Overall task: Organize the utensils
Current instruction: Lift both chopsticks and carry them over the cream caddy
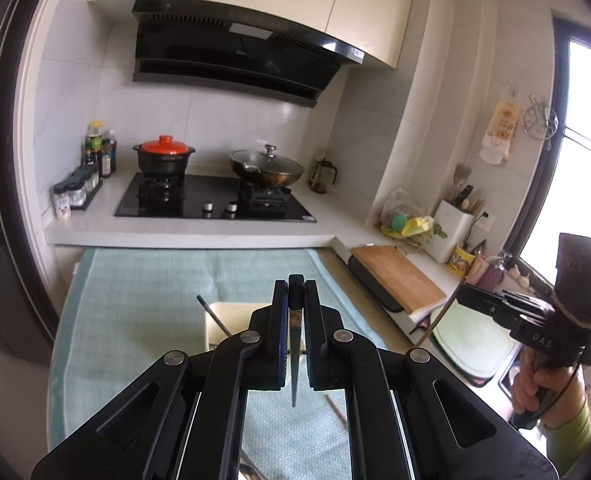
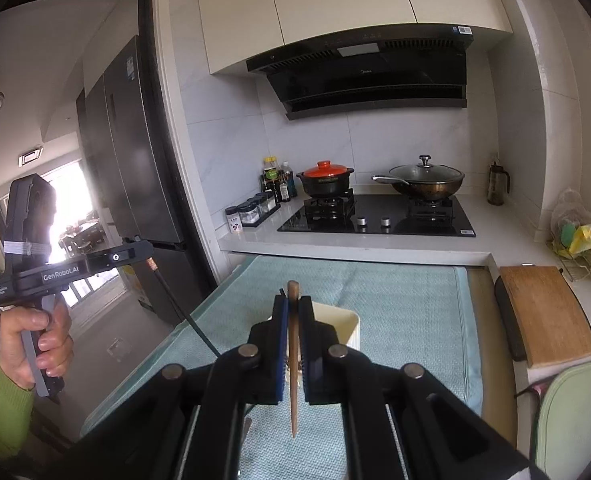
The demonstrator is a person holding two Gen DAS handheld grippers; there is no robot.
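**Two chopsticks lifted, holder waiting below**

Left wrist view: left gripper (image 1: 295, 320) is clamped on a dark chopstick (image 1: 294, 364); right gripper (image 2: 293, 336) pinches a wooden chopstick (image 2: 293, 360). Cream holder (image 2: 341, 326) sits mid-frame on the teal mat (image 2: 415, 304). Best to keep each stick upright and lower tips-first into the holder, one at a time.

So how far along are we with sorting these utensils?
Done: one dark chopstick already leans in the white holder on the teal mat.
In hand: the left gripper has its jaws shut on a dark chopstick; the right gripper has its jaws shut on a wooden chopstick.
Left: both still need dropping in, and another stick lies on the mat.
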